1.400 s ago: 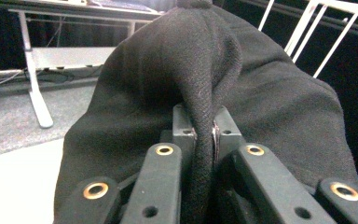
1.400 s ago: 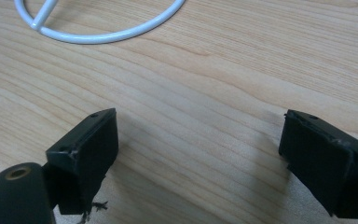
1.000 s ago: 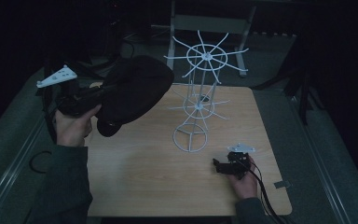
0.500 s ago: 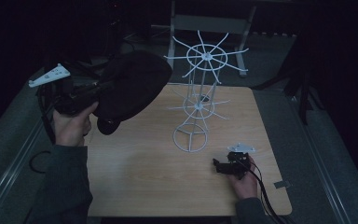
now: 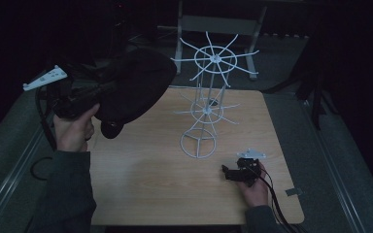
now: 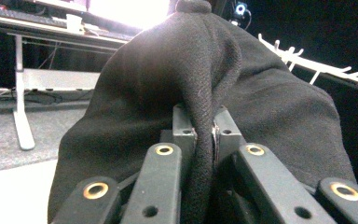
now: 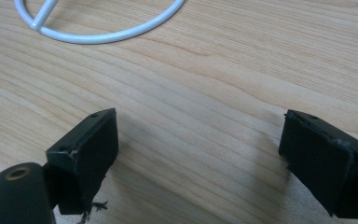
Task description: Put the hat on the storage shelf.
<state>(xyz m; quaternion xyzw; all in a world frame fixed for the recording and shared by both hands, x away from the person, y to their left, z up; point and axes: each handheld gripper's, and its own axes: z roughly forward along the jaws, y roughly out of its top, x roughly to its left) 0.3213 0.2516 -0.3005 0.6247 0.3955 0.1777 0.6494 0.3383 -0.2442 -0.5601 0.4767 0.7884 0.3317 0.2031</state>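
While pinched in the left gripper (image 6: 200, 135), black cap (image 5: 131, 90) aloft; right gripper (image 7: 200, 158) fingers spread.

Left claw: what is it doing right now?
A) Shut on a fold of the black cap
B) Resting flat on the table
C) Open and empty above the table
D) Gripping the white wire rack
A. In the left gripper view the left claw has its jaws pinched on a ridge of the black cap, held up off the table beside the white wire rack.
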